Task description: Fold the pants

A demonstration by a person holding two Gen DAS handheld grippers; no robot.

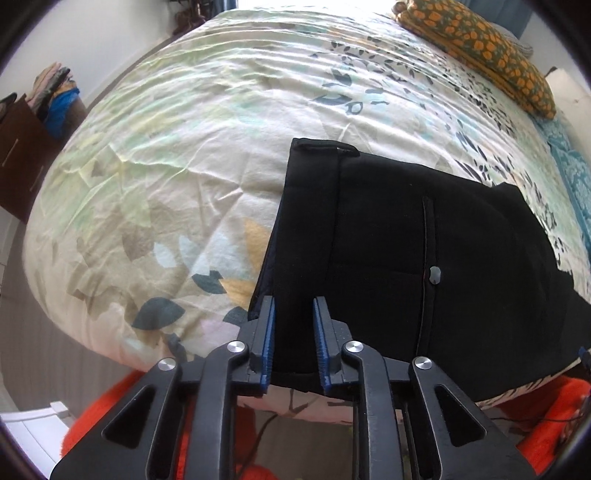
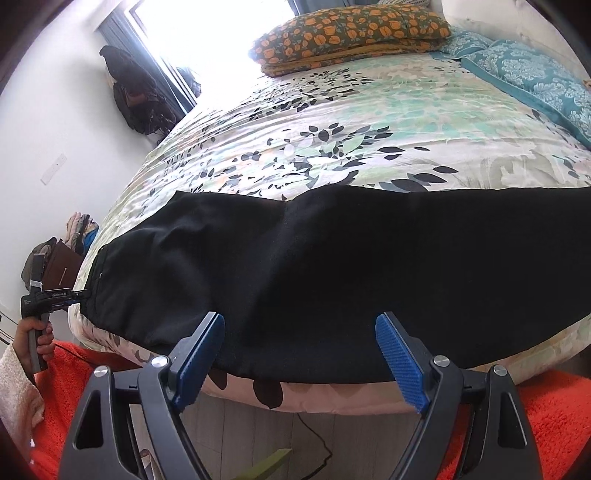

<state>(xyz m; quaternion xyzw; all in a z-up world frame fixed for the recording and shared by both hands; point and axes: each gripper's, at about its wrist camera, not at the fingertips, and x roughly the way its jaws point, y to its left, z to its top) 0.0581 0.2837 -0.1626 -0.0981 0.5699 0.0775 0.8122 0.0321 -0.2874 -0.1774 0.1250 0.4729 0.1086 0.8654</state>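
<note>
Black pants (image 1: 406, 251) lie flat along the near edge of the bed, waistband at the left end; they also show in the right wrist view (image 2: 332, 273). My left gripper (image 1: 293, 306) hovers at the waistband's near corner with its jaws partly open, a gap between the blue pads, the cloth between and beyond them. It also shows at the far left of the right wrist view (image 2: 79, 293), at the waistband. My right gripper (image 2: 301, 325) is wide open at the near edge of the pants' middle, holding nothing.
The floral bedsheet (image 1: 184, 147) covers the bed. An orange-patterned folded blanket (image 2: 351, 33) and a teal pillow (image 2: 524, 70) lie at the far end. An orange rug (image 2: 554, 413) is on the floor below. A brown box with clothes (image 1: 33, 122) stands at the left.
</note>
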